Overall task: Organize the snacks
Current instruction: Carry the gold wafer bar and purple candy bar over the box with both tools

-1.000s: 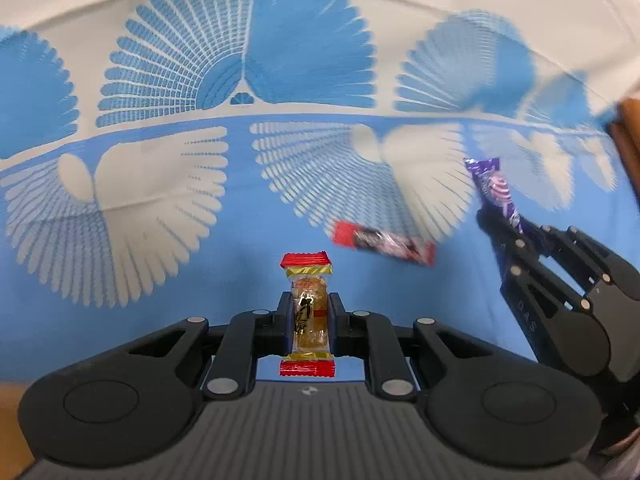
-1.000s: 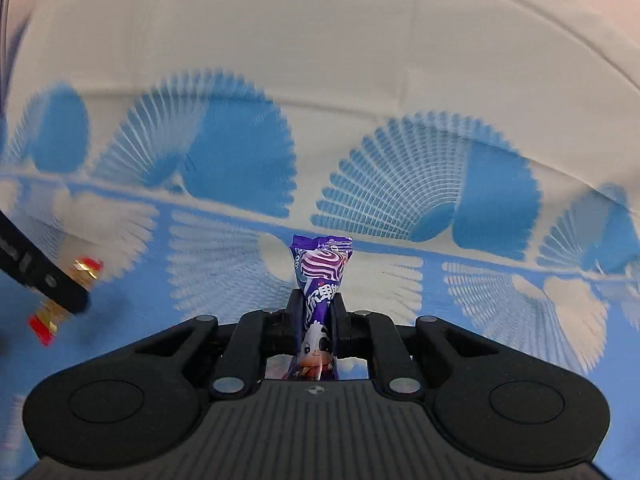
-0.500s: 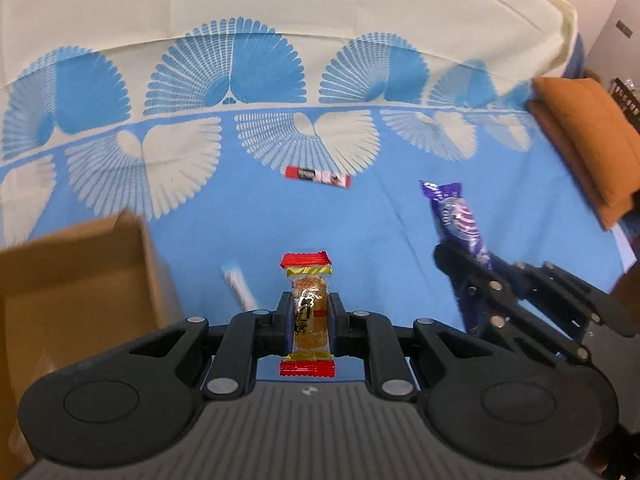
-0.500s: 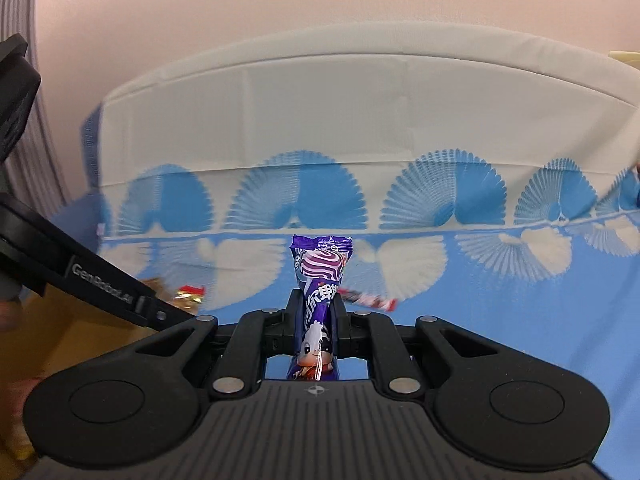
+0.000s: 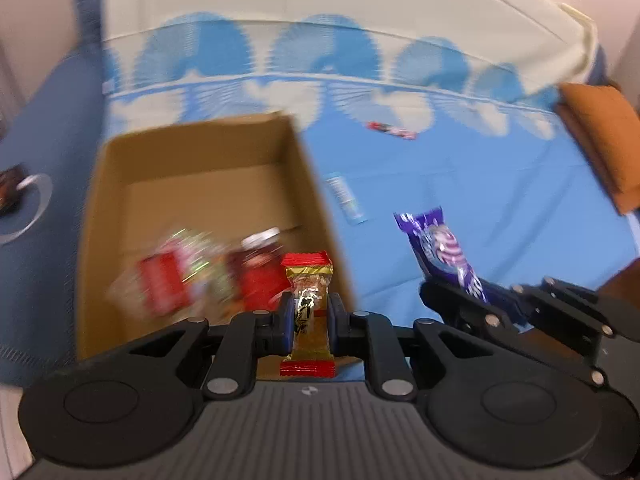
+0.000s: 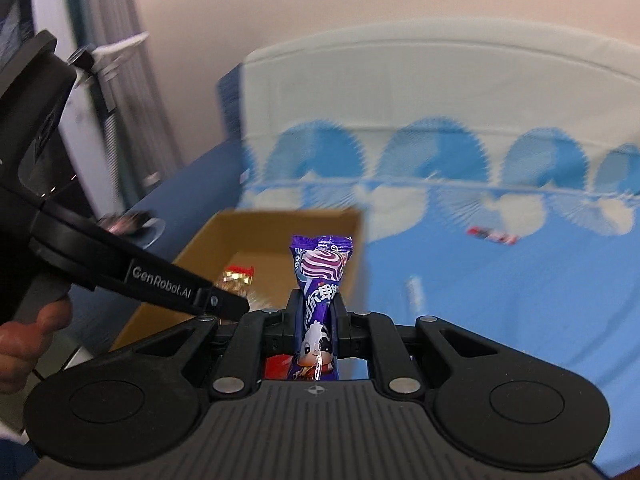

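Swung over to cardboard box (image 5: 192, 184), now lower left; left gripper (image 5: 308, 320) clamping gold-red candy (image 5: 307, 312), right gripper (image 6: 318, 316) clamping purple candy (image 6: 320, 280); drop-off next, probably.

box (image 5: 192, 148) on bedspread (image 5: 500, 200) – snacks (image 5: 180, 280) inside | loose bar (image 5: 392, 130) right of box – behind

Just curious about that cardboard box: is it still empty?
No, the cardboard box already holds several wrapped snacks, red and shiny, lying on its floor.

Gold-red candy (image 5: 307, 312), purple candy (image 6: 320, 280) upright; cardboard box (image 5: 200, 152) holds snacks
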`<state>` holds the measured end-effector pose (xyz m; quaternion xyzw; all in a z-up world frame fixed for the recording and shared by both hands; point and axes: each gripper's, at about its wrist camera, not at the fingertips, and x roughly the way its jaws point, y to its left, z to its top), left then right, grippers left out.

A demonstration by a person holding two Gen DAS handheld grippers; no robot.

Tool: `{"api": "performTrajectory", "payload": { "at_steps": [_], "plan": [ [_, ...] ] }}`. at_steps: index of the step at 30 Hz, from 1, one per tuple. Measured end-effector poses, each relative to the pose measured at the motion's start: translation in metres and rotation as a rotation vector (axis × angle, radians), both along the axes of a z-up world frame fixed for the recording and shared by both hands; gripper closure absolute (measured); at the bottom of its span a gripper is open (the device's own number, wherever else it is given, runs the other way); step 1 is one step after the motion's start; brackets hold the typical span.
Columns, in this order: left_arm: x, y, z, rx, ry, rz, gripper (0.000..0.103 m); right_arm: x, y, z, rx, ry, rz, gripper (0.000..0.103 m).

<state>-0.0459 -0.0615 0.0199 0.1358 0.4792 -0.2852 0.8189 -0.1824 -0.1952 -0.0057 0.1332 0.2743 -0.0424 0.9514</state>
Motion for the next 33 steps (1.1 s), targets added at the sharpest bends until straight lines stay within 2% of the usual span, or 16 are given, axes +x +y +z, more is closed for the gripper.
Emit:
{"api": "performTrajectory", "payload": {
  "at_steps": [4,10,19,33],
  "plan": [
    [-0.004,0.046,-0.002,0.017,-0.013,0.075,0.085,0.000,0.043,-0.004,0.018,0.043,0.063,0.089],
    [-0.002,0.087,0.006,-0.011,-0.038,0.129,0.085,0.005,0.080,0.001,-0.060,0.062,0.134,0.089],
    [-0.003,0.090,0.009,-0.055,-0.043,0.135,0.085,0.005,0.089,0.003,-0.097,0.084,0.135,0.089],
    [0.018,0.087,0.007,-0.055,-0.047,0.164,0.085,0.021,0.082,0.001,-0.079,0.084,0.123,0.089]
  ]
}}
